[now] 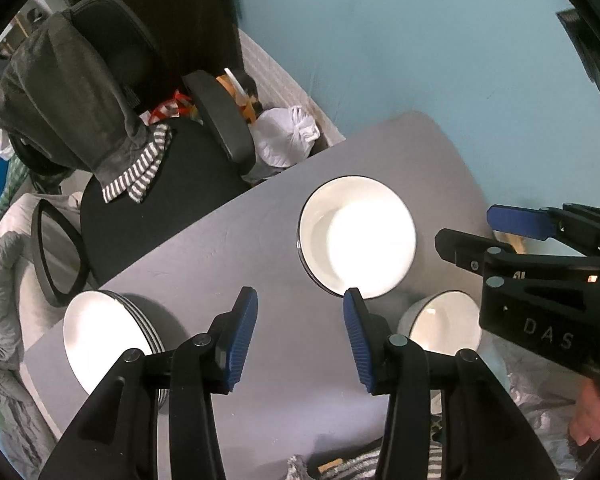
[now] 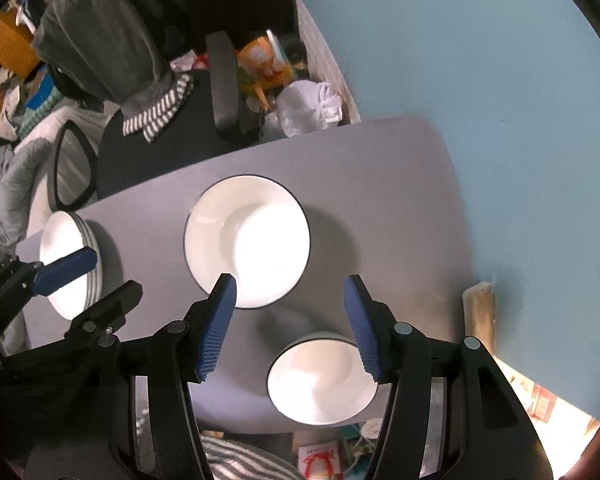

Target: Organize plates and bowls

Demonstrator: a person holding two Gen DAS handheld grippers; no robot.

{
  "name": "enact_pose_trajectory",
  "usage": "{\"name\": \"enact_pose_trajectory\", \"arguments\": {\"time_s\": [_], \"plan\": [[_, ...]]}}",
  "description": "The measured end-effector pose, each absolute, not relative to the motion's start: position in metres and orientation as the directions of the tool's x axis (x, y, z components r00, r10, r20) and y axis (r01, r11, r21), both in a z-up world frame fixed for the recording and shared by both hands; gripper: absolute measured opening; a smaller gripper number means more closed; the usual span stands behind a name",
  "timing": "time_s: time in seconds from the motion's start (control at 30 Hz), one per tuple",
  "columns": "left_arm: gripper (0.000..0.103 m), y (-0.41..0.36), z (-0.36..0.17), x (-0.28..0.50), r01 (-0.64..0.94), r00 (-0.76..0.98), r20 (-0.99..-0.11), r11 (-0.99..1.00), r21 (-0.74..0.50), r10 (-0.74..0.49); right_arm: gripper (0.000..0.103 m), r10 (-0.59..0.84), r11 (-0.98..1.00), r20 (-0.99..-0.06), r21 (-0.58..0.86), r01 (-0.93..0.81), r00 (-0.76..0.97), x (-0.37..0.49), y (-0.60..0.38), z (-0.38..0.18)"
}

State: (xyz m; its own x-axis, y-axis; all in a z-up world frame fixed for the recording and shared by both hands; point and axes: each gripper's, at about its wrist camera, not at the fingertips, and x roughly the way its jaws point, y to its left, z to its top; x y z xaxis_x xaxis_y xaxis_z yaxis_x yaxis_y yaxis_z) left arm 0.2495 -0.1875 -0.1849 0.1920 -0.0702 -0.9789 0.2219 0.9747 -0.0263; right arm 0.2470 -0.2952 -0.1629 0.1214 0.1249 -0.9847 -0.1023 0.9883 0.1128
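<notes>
Above the grey table (image 2: 400,168), both our grippers point down with nothing in them: the left gripper (image 1: 300,330) has its blue pads standing apart over bare tabletop, and the right gripper (image 2: 290,322) likewise holds its jaws apart and empty.

We take the wide bowl (image 2: 247,241) at the middle of the table as our landmark. It looks to be more than one piece nested together, though how many we cannot tell. It lies just ahead of both sets of jaws, its near rim showing beside the inner pad tips in each wrist view.

The small bowl (image 2: 322,380) sits just beside the wide bowl on the side nearer us. In the right wrist view it falls partly between the right gripper's pads and well below them, so we judge the right hand the nearer one to it. Being round, it offers no long axis; a grip would go across its rim or wall.

The stack of plates (image 2: 66,264) stands well apart from the wide bowl, toward the left edge of the table, on the left hand's side.

Beyond the wide bowl, off the table, are a black office chair (image 1: 156,196) draped with grey clothing (image 1: 72,92) and a white bag (image 1: 284,136). Nothing lies between the jaws and the dishes; the two grippers, hanging close together, are each other's only obstacle.
</notes>
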Motion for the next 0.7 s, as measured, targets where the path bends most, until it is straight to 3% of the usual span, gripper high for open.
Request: {"name": "enact_pose_trajectory", "arguments": {"time_s": [0.2,0.7], "plan": [[0.047,-0.183,-0.166,0.232,0.223,0.211,-0.972,0.973,-0.057,-0.105,0.062,0.129,0.989,-0.974,0.111,-0.1,0.187,0.232,-0.298,-0.136],[0.048,-0.191,-0.164,0.198,0.299,0.193,-0.974,0.952,-0.059,-0.121,0.063,0.107,0.993,-0.972,0.096,-0.062,0.208,0.188,-0.315,-0.123]]}}
